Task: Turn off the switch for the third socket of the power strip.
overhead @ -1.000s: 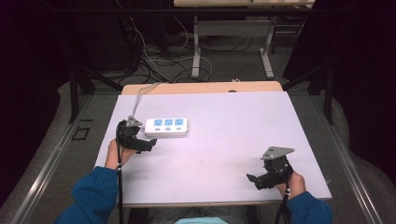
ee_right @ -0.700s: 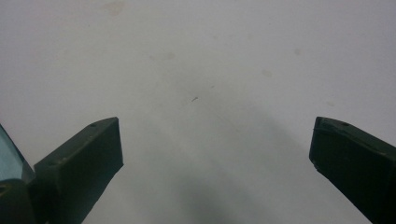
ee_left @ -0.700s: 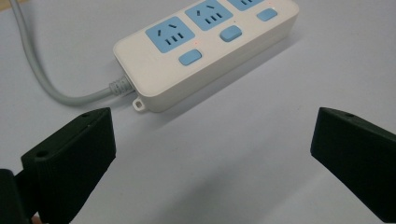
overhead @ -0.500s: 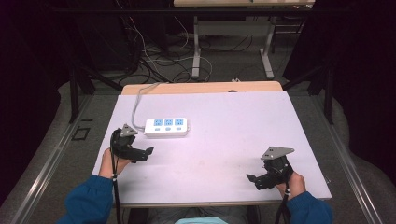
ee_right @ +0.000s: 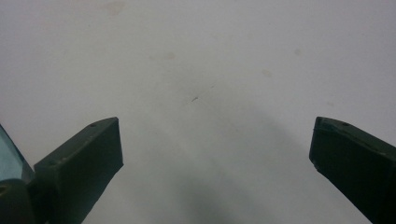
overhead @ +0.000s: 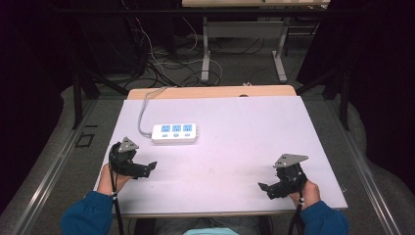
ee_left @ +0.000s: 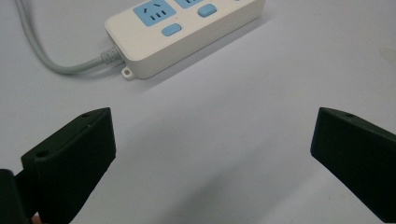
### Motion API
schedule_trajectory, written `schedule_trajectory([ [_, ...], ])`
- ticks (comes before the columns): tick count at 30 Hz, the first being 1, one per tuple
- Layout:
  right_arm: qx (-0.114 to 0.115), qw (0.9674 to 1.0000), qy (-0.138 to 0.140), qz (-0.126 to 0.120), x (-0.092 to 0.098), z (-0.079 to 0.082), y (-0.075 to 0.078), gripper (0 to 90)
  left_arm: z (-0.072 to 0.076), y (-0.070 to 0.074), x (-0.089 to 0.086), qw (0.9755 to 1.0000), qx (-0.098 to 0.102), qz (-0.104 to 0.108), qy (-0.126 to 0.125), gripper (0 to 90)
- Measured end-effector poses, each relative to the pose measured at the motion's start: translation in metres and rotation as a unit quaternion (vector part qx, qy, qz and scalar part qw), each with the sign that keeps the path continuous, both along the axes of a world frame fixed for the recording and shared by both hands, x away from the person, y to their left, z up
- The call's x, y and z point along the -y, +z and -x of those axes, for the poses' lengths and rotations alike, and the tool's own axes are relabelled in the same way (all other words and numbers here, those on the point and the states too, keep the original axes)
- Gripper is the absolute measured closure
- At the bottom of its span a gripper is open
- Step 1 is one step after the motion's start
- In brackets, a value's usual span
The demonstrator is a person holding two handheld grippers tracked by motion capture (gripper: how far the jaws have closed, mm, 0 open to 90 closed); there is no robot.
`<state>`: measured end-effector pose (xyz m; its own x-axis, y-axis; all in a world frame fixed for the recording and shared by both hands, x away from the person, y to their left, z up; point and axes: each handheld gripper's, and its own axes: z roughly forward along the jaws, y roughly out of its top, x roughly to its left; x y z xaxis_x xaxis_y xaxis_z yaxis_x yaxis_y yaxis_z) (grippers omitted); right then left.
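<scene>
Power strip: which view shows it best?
The high view: the whole power strip and its cord lie on the table. The left gripper view crops it to one end, though closer. The right gripper view faces bare tabletop.

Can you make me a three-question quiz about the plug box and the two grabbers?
1. Where is the power strip?
A. beside the right gripper
B. nearer the left gripper
C. on the floor

2. How many blue sockets does it have?
A. one
B. three
C. five

3. How are the right gripper jaws?
A. open
B. shut
C. holding the cord

Answers: 1 B, it lies just beyond the left gripper; 2 B, the high view shows three; 3 A, a wide gap, nothing between them.
</scene>
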<state>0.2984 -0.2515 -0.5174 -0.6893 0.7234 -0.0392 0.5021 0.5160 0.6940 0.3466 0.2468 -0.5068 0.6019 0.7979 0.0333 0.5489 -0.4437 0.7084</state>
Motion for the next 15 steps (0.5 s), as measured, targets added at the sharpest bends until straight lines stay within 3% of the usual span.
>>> schedule_trajectory([
  [15,0.003,1.0000,-0.001,0.001,0.000,0.000,0.000,2.0,0.032,-0.005,-0.007,0.9999,0.001,0.005,-0.015,0.3],
])
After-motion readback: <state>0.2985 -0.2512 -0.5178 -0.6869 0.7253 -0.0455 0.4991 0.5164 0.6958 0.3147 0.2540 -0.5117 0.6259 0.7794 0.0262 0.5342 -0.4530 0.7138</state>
